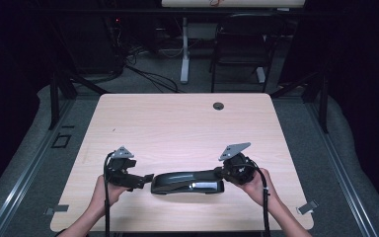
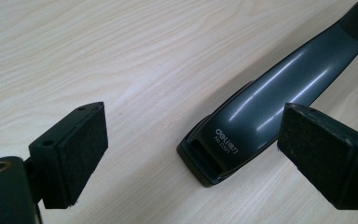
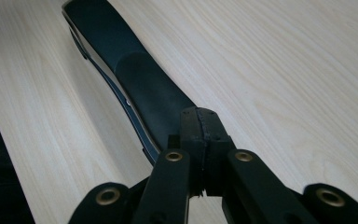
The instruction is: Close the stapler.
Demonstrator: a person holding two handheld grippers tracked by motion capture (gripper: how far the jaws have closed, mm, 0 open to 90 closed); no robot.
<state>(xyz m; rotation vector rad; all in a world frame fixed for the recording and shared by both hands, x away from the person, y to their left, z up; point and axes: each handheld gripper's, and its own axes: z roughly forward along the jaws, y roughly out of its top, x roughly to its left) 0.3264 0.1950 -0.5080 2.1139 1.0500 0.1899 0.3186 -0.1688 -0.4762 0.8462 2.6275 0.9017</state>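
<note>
From the high view, the long black stapler (image 1: 187, 182) lies crosswise on the worktop (image 1: 177, 123) between my hands, its long axis running from my left hand-held gripper (image 1: 145, 178) to my right hand-held gripper (image 1: 220, 173). In the left gripper view my pads (image 2: 81, 154) stand released, the stapler's front end (image 2: 223, 149) just ahead between them, untouched. In the right gripper view my jaws are clenched together, resting over the stapler's rear handle (image 3: 144, 88), so the left is the one free to grasp.

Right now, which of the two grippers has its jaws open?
The left gripper: its pads stand wide apart before the stapler. The right gripper has its pads pressed together.
</note>
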